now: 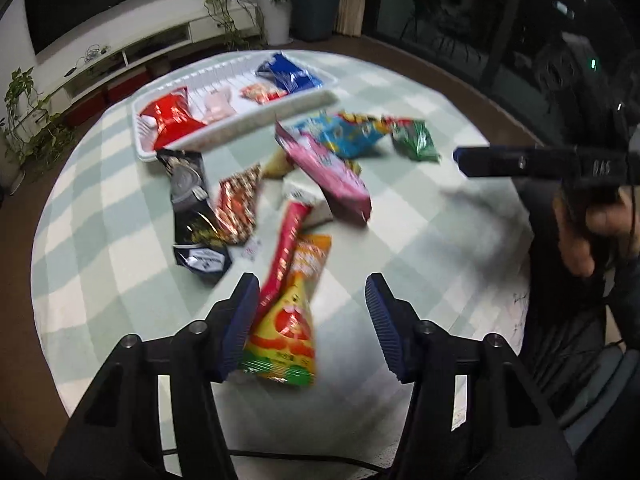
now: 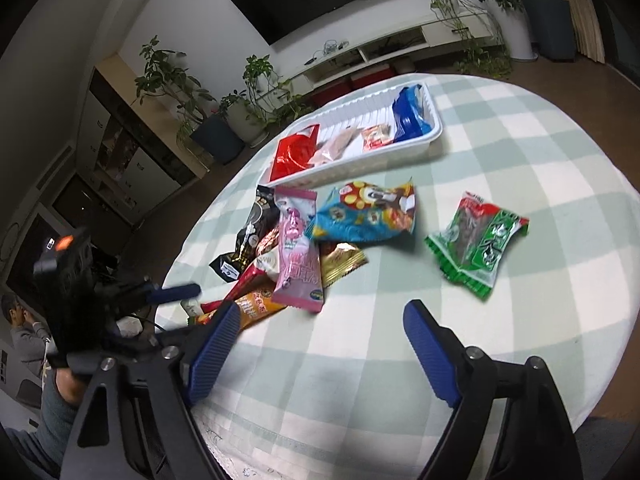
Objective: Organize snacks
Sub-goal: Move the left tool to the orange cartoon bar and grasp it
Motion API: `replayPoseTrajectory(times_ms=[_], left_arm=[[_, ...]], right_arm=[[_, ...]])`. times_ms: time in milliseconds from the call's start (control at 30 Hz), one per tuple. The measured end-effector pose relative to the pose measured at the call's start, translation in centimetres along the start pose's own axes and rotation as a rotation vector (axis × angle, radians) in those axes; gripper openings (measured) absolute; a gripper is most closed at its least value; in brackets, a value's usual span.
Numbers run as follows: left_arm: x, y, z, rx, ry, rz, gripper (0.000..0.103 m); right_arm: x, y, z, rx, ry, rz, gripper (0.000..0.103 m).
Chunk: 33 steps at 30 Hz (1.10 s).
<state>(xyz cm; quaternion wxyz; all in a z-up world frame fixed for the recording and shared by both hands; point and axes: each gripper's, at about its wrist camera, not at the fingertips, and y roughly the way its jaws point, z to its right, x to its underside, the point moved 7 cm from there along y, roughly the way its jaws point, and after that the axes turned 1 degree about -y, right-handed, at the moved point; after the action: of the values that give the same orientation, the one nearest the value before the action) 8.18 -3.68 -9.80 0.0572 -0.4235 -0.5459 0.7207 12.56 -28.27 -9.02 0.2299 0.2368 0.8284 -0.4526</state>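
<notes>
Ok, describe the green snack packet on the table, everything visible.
The green snack packet is a crinkly, glossy wrapper, green with white markings, a red strip at one end and a brownish clear window. It has crimped ends, looks sealed, and lies flat on the checked tablecloth, apart from the other snacks and outside the white tray. Nothing else touches it.

Snack packets in the white tray (image 2: 434, 130): four — one red (image 2: 294, 156), one pale pink (image 2: 338, 146), one small red-and-white (image 2: 376, 138), one blue (image 2: 410, 114).

Loose packets on the checked tablecloth (image 2: 520, 160): at least nine countable, pile overlapping, so the exact total is unclear. Singles: green (image 2: 476, 240), light blue cartoon (image 2: 364, 216), pink (image 2: 298, 256), gold (image 2: 342, 260), black (image 2: 250, 236), orange (image 2: 256, 308).

Trays: one. Tables: one. Grippers: two, two blue pads each.
</notes>
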Motion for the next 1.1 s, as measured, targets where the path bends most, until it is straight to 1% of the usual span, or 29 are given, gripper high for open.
replayPoseTrajectory(times_ms=[167,267,367,600,633,700,733,833,867,1100], left_arm=[[0.5,1.4,1.7,-0.001,0.037,-0.038,0.053],[0.0,2.7,1.6,-0.005,0.043,-0.076,0.052],[0.0,4.2,1.2,-0.010,0.059,-0.133,0.052],[-0.2,6.4,-0.2,-0.019,-0.004,-0.188,0.052],[-0.2,6.5,-0.2,-0.021,-0.011,-0.183,0.052],[-0.4,6.6,-0.3,-0.029,-0.023,-0.181,0.049],[-0.4,6.6,-0.5,-0.042,-0.044,-0.194,0.045],[-0.6,6.6,-0.7,-0.047,-0.070,-0.184,0.032],[-0.5,6.5,-0.9,-0.045,-0.073,-0.183,0.030],[0.1,6.0,-0.2,-0.038,-0.070,-0.179,0.030]], right_arm=[[0.4,-0.5,-0.2,-0.001,-0.010,0.008,0.083],[0.4,-0.9,0.0,0.003,-0.005,0.020,0.083],[0.4,-1.0,0.2,0.000,0.000,0.020,0.083],[0.8,-0.8,0.7,0.007,0.010,0.007,0.081],[0.9,-0.8,0.8,0.007,0.011,0.006,0.081],[1.0,-0.9,1.0,0.012,0.011,0.005,0.081],[1.0,-0.9,1.0,0.016,0.011,0.005,0.080],[1.1,-0.9,1.1,0.024,0.012,0.001,0.080],[1.2,-0.8,1.2,0.026,0.013,-0.001,0.079],[1.4,-0.8,1.4,0.040,0.020,-0.010,0.079]])
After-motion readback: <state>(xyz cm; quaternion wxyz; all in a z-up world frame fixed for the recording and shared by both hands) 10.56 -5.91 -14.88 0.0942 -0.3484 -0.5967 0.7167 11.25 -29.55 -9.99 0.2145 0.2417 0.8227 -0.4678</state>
